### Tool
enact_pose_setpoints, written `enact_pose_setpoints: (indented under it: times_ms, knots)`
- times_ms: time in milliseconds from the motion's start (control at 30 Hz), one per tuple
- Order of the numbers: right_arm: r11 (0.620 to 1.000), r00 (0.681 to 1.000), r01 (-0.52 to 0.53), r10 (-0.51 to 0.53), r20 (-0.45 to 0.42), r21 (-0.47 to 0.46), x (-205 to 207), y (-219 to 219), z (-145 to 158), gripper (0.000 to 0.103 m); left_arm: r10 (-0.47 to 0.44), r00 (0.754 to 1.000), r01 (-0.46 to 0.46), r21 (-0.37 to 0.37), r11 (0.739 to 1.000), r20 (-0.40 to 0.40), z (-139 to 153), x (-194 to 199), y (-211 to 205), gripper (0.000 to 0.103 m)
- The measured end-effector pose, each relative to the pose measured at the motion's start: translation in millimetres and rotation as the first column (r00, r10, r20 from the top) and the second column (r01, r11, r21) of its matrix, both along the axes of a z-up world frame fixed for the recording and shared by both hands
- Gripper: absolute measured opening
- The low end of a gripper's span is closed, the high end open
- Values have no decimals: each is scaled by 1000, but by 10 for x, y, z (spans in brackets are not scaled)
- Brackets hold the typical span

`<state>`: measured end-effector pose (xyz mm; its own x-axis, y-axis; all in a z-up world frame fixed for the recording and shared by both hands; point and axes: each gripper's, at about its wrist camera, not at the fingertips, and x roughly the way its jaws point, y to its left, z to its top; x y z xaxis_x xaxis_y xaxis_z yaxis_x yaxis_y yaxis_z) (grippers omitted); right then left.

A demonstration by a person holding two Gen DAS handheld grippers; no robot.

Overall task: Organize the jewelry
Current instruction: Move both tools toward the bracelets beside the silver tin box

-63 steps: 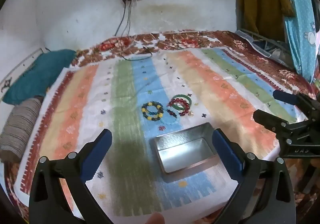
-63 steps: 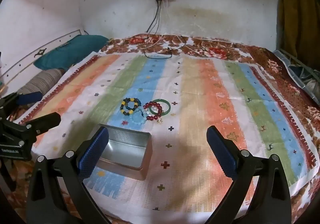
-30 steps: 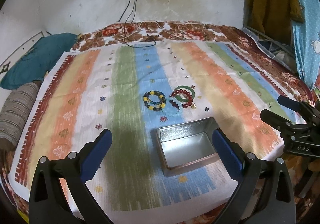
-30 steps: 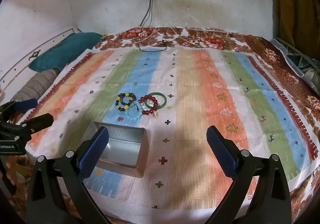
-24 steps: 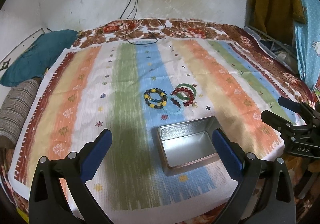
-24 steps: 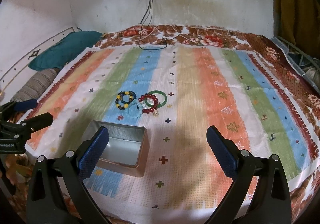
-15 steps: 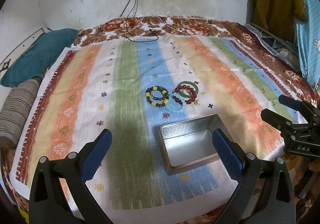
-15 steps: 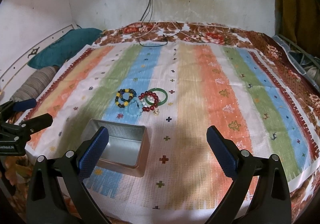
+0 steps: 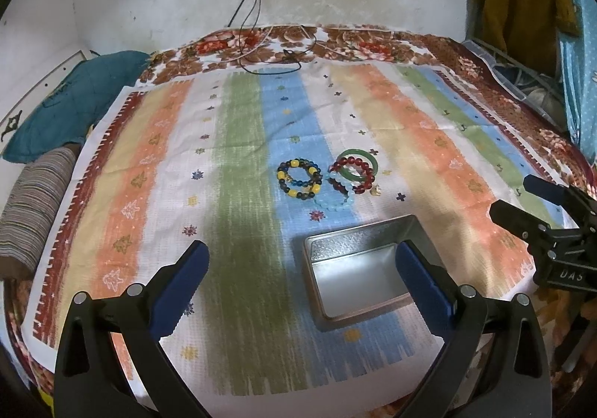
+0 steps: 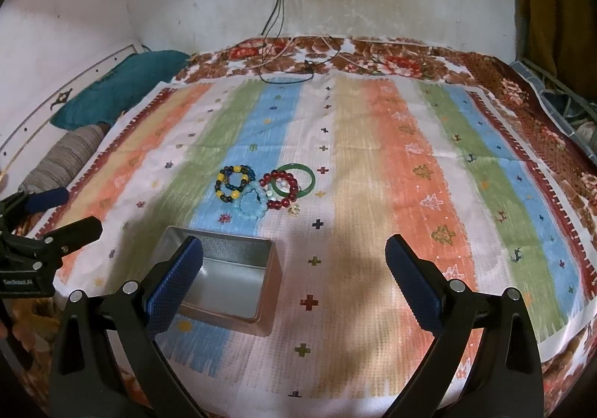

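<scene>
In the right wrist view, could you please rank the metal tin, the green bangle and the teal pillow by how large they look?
1. Metal tin looks largest, though it sits nearest the camera.
2. Teal pillow is close behind, yet farther away and partly hidden, so this order is unsure.
3. Green bangle is clearly smallest.

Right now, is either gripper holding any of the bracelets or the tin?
Nothing is held. The left gripper and right gripper are both open and empty above the striped cloth.
</scene>
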<state>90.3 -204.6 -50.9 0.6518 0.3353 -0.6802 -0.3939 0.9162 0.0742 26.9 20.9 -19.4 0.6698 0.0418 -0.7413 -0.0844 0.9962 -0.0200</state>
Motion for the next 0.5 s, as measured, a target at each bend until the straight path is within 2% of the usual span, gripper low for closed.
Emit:
enact_pose_setpoints:
  times_ms: [233,333,500]
  knots:
    - [1000,1000,2,-2,-7,-22,100,51,7,99,10,999,-11,-28,1000,-48,-52,179,61,97]
    - [999,1000,4,-4,-5,-32,158,39,20,99,17,999,-16,20,1000,-47,-34,227,85,97]
    - [1000,999,24,-25,-35,-13,304,6,8,99,33,997,-32,25,999,-63,-41,367,154,97]
